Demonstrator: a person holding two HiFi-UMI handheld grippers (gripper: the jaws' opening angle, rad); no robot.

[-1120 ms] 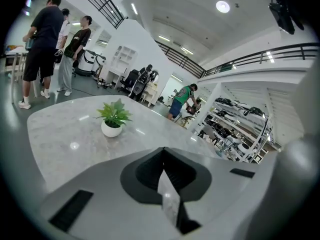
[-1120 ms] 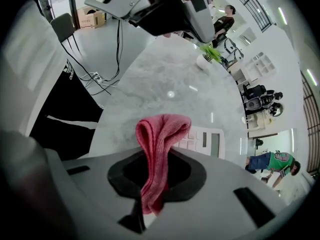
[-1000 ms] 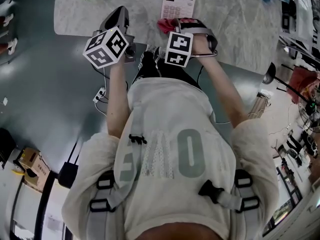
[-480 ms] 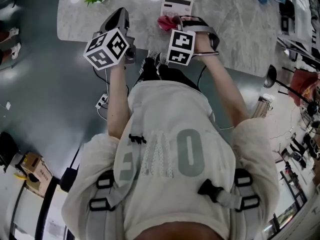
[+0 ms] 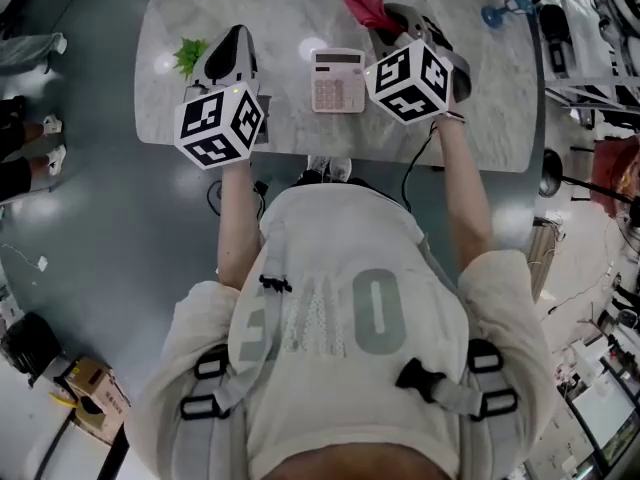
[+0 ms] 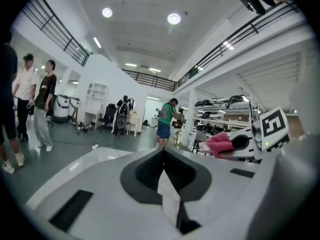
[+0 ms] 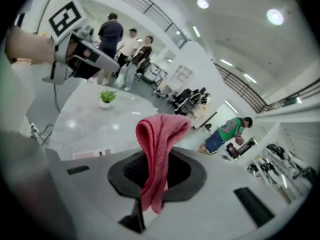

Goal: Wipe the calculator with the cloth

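A pale pink calculator (image 5: 338, 79) lies flat on the grey marble table (image 5: 290, 8), between the two grippers. My right gripper (image 5: 388, 13) is raised above the table to the calculator's right, shut on a red-pink cloth (image 5: 365, 8). In the right gripper view the cloth (image 7: 158, 154) stands up out of the closed jaws and folds over. The cloth (image 6: 219, 143) and right gripper also show at the right of the left gripper view. My left gripper (image 5: 228, 53) hangs left of the calculator, shut with nothing in it.
A small green plant (image 5: 190, 52) stands on the table just left of my left gripper. A blue object (image 5: 505, 8) sits at the table's far right. Several people (image 7: 125, 49) stand on the hall floor beyond the table.
The right gripper has lifted the cloth off the calculator and swung it up and to the right. The head view has shifted, so more of the table shows. The left gripper has stayed shut.
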